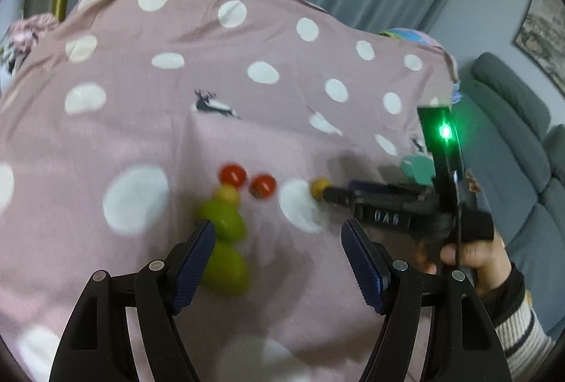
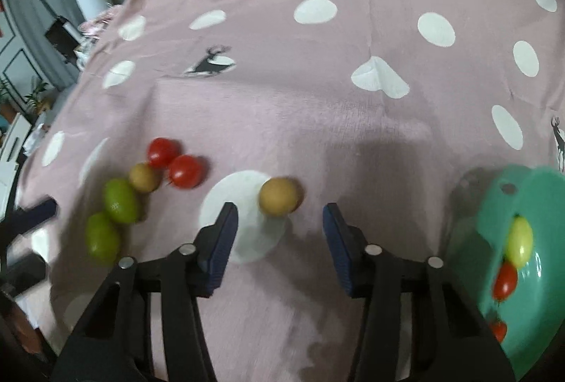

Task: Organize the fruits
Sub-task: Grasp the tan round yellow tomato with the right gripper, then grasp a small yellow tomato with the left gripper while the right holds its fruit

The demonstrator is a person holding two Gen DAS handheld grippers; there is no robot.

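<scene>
**Brown fruit dead ahead of my right tool**

My right tool [image 2: 279, 233] has its jaws apart and holds nothing. The lone brown fruit [image 2: 280, 196] lies on the cloth [image 2: 317, 120] just past the fingertips, a little left of the midline between them, nearer the left pad than the right. It is round, so no long axis matters; I judge a short push forward and down, nudged slightly left, would bracket it. The gap looks wide enough to take it.

My left tool [image 1: 279, 233] is also apart and empty. It sits over the cluster: two green fruits [image 1: 224, 223] touch or lie just beside its left pad, with a second brown fruit [image 1: 227, 194] and two tomatoes [image 1: 232, 174] beyond. The lone brown one is well to its right, so the right hand is plainly nearer.

The green bowl [image 2: 494, 205], already holding a few fruits, is off to the right of my right tool, the likely drop point.
</scene>
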